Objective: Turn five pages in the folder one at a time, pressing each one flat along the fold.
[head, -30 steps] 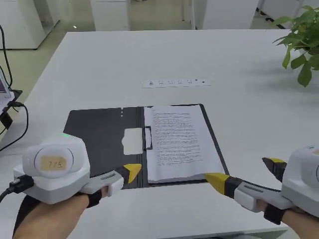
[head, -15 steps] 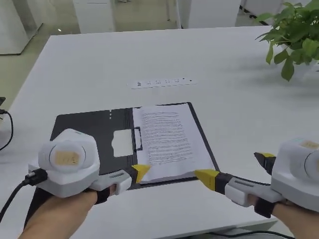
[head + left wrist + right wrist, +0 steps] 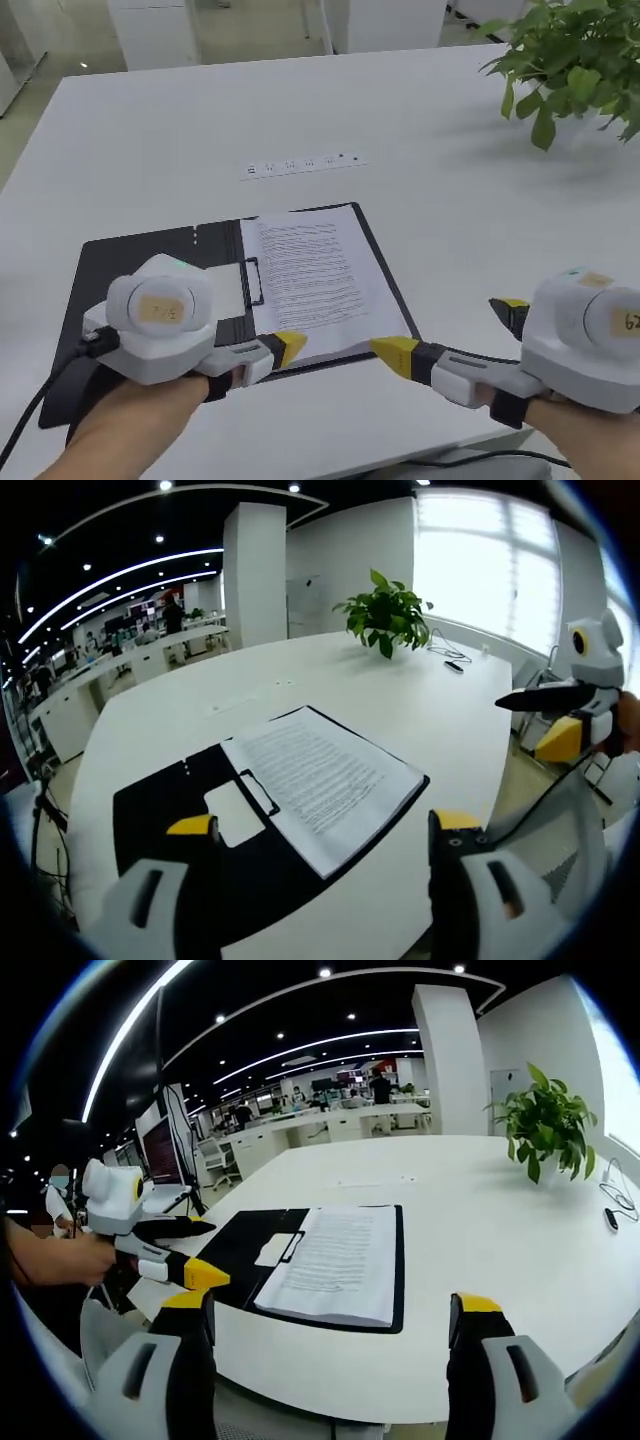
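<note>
1. The left gripper has its jaws wide apart and holds nothing. It hovers near the front edge of the black folder.
2. The right gripper is also spread and empty, just off the lower right corner of the paper stack.
3. The folder lies open on the white table, with the stack on its right half, beside the clip.
4. The top sheet is probably thin, light and floppy. Its free right corner seems the best place to pinch, gently and one sheet only.
</note>
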A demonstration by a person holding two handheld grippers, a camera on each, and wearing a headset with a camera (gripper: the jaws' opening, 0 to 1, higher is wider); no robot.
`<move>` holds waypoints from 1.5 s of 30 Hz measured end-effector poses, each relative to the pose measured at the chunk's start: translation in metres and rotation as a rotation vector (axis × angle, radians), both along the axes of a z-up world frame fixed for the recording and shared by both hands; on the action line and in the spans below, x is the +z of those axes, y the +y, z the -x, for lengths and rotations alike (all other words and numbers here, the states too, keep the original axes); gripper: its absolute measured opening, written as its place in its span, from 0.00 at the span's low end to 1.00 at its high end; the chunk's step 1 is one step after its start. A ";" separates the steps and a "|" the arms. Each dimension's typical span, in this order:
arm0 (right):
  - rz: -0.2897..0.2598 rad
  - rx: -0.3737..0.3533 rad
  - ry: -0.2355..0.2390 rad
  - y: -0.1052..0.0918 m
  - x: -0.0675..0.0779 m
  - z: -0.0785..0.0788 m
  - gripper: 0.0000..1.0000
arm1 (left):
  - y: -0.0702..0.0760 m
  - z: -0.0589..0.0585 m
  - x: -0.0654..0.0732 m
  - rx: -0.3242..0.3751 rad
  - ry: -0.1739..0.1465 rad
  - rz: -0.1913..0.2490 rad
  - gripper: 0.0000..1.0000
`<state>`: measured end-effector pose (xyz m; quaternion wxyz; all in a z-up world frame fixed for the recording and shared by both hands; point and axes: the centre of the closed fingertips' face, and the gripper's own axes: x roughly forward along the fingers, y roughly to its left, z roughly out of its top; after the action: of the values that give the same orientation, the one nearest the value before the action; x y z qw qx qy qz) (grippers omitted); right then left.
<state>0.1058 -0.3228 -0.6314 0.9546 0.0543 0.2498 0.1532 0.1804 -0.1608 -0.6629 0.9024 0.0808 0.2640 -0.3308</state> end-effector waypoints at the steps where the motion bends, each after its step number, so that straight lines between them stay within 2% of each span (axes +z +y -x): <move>1: -0.001 0.000 -0.001 0.000 0.000 0.000 0.97 | -0.002 -0.001 -0.001 -0.006 0.000 -0.004 0.86; 12: -0.004 -0.021 -0.001 0.000 0.001 0.002 0.96 | -0.036 -0.010 -0.017 -0.099 0.009 -0.043 0.84; 14: -0.003 -0.025 0.001 0.000 0.000 0.002 0.96 | -0.042 -0.011 -0.023 -0.115 0.026 -0.063 0.84; 18: -0.001 -0.032 0.004 -0.002 -0.001 0.002 0.95 | -0.058 -0.017 -0.024 -0.147 0.010 -0.046 0.83; 20: -0.001 -0.036 0.008 -0.003 -0.001 0.002 0.95 | -0.064 -0.018 -0.028 -0.154 0.019 -0.053 0.82; 21: 0.001 -0.039 0.009 -0.004 -0.002 0.002 0.95 | -0.065 -0.018 -0.030 -0.156 0.031 -0.062 0.82; 29: -0.003 -0.058 0.014 -0.006 -0.003 0.002 0.94 | -0.080 -0.025 -0.045 -0.182 0.045 -0.068 0.79; 45: 0.001 -0.081 0.037 -0.010 -0.009 0.001 0.93 | -0.105 -0.039 -0.073 -0.169 0.075 -0.066 0.75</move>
<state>0.1049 -0.3331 -0.6400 0.9552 0.0666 0.2651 0.1133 0.2196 -0.2656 -0.7363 0.8577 0.1199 0.3003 -0.3998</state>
